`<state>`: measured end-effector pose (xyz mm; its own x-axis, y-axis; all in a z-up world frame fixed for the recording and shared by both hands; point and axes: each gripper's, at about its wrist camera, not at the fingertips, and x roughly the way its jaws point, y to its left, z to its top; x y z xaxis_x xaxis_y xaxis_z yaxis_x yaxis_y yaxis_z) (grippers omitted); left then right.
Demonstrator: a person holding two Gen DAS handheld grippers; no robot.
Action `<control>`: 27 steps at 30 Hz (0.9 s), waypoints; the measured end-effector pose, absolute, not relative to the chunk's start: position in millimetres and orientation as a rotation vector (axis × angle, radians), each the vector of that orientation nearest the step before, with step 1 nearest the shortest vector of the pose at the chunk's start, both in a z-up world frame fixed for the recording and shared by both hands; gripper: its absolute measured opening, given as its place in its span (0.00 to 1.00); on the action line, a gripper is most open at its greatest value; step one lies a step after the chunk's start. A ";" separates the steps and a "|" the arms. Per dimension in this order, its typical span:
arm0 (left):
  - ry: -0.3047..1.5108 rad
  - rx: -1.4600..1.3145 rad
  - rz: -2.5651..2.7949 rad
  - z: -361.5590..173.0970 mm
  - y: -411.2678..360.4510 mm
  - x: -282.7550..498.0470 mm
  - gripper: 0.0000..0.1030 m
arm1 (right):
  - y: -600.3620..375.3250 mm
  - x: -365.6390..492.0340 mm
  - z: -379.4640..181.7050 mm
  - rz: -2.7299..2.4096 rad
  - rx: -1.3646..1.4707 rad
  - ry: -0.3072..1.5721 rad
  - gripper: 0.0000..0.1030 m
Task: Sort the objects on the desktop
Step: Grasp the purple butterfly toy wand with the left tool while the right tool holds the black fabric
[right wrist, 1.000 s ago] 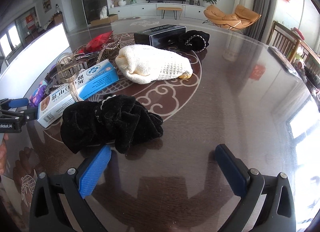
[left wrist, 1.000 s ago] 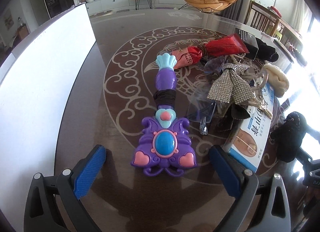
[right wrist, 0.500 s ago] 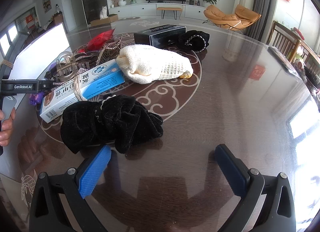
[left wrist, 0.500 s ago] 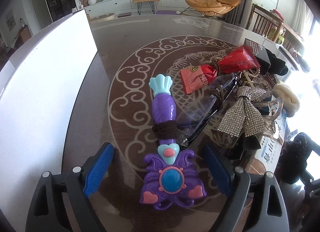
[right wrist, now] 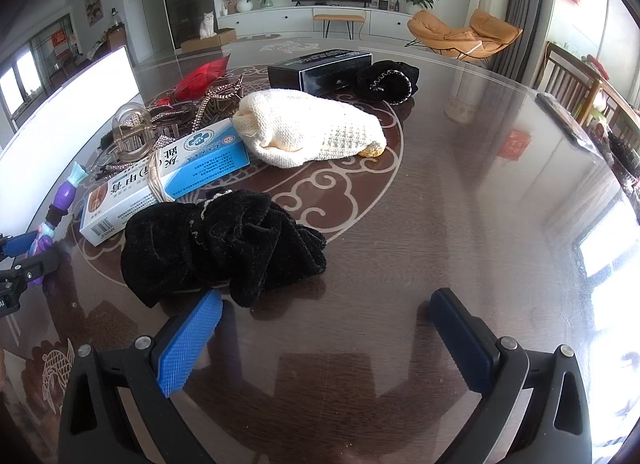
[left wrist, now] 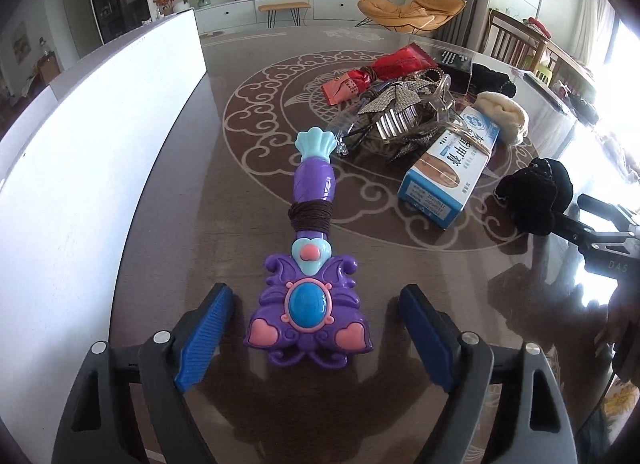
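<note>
Both grippers gape wide: left gripper (left wrist: 316, 340) straddles the purple plastic butterfly wand (left wrist: 310, 264), brown cord around its handle, lower centre; right gripper (right wrist: 326, 338) hovers by the black velvet scrunchie (right wrist: 220, 248).

The right gripper (left wrist: 600, 236) is cut off by the frame edge. The blue-and-white box (right wrist: 168, 180) hides part of the hair clip (right wrist: 130, 132).

left tool (left wrist: 314, 338) backed off a bit and swung round, so the purple butterfly-headed toy wand (left wrist: 310, 264) now sits straight between its wide-apart blue pads, clear of the glasses pile.
</note>
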<state>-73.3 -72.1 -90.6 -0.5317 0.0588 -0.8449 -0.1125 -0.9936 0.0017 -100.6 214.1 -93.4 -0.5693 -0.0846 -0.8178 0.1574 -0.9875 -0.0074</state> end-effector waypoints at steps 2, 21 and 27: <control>0.095 -1.460 2.663 -91.5 -69.6 -78.3 0.92 | 214.2 -100.4 -93.6 -2.665 1.382 0.119 1.00; 0.093 -1.408 2.671 -95.0 -69.3 -109.1 1.00 | 223.3 -92.3 -91.0 -2.587 1.477 0.122 1.00; 0.092 -1.408 2.672 -95.0 -69.4 -109.0 1.00 | 242.4 -101.0 -54.8 -2.637 1.452 -0.449 1.00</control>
